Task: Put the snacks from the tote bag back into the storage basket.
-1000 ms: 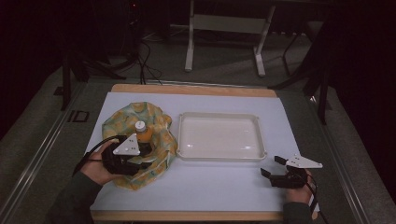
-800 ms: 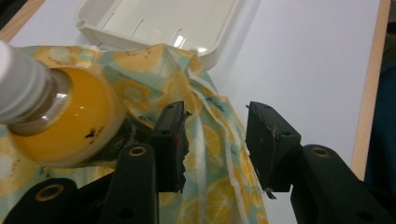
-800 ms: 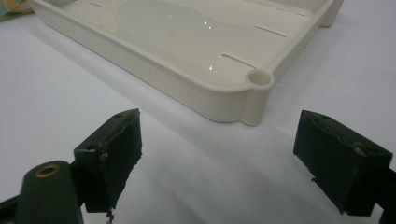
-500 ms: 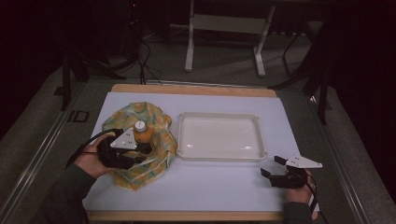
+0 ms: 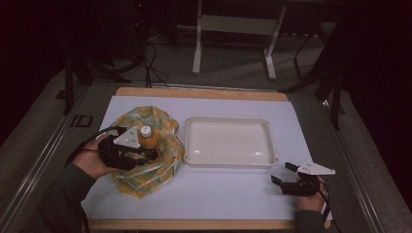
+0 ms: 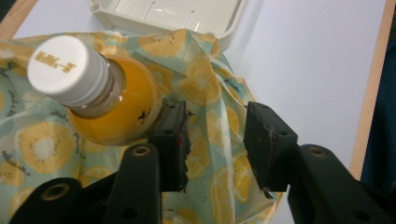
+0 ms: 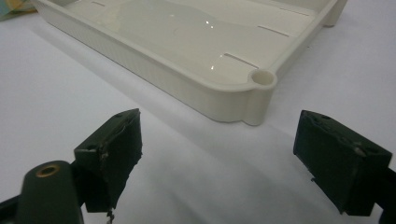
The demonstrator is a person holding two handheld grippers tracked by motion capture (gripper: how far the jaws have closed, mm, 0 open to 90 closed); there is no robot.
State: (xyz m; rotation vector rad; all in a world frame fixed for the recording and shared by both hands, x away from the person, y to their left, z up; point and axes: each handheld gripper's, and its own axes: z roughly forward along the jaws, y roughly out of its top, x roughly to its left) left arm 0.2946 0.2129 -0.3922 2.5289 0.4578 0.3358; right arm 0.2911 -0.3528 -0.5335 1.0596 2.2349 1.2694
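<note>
1. Dark room; white desk (image 5: 233, 204), tray (image 5: 227, 119) mid.
2. Left gripper (image 6: 217, 126): jaws just closing, cloth (image 6: 205, 84) fold btwn, seems pinched; bottle (image 6: 107, 100) just beside, on cloth, desk's left.
3. Prob. unwrapping starts.
4. Right gripper (image 7: 219, 140) wide open, empty, near right.

Glossy white plastic tray (image 5: 228, 122), soft printed cloth (image 6: 205, 88), ribbed plastic bottle cap (image 6: 67, 70), matt paper-covered table (image 5: 218, 189).
</note>
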